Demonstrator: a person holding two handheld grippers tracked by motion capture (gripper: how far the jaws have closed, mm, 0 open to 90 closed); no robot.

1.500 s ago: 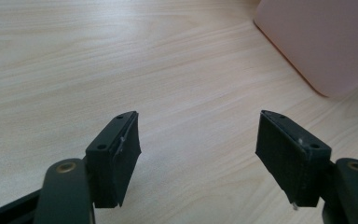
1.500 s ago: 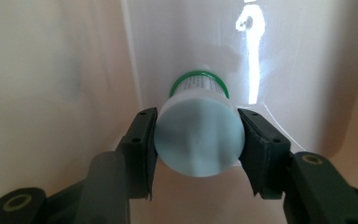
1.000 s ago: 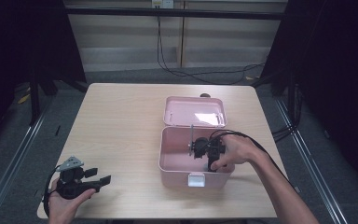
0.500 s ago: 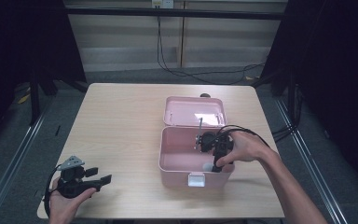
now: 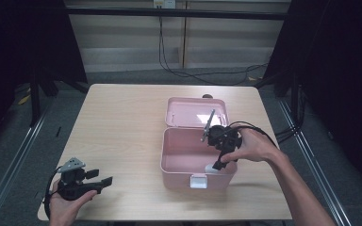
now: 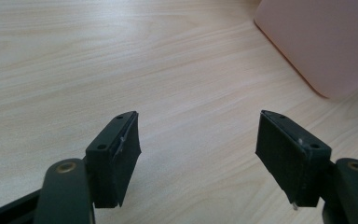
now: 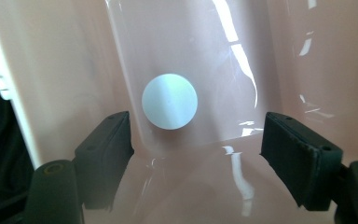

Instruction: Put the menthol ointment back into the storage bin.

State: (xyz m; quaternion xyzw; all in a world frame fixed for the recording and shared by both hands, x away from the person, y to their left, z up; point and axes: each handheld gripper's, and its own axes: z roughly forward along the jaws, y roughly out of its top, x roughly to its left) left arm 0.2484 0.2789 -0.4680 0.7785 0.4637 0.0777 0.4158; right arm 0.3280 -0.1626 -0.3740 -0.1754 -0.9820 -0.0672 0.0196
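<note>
Inside the pink box [image 5: 179, 162], right claw [image 7: 196, 140] gapes before a white disc [image 7: 169, 100].

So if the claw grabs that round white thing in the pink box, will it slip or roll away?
The round white thing looks smooth, so it might slip between the right claw pads. Seen end-on it is a circle; on its side it would probably roll. The pink box has glossy walls, so it could slide easily too.

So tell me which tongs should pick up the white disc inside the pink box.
Right. The right tongs are already open inside the pink box, their jaws standing either side of the white disc. The left tongs sit open over bare table, well away from the box.
</note>
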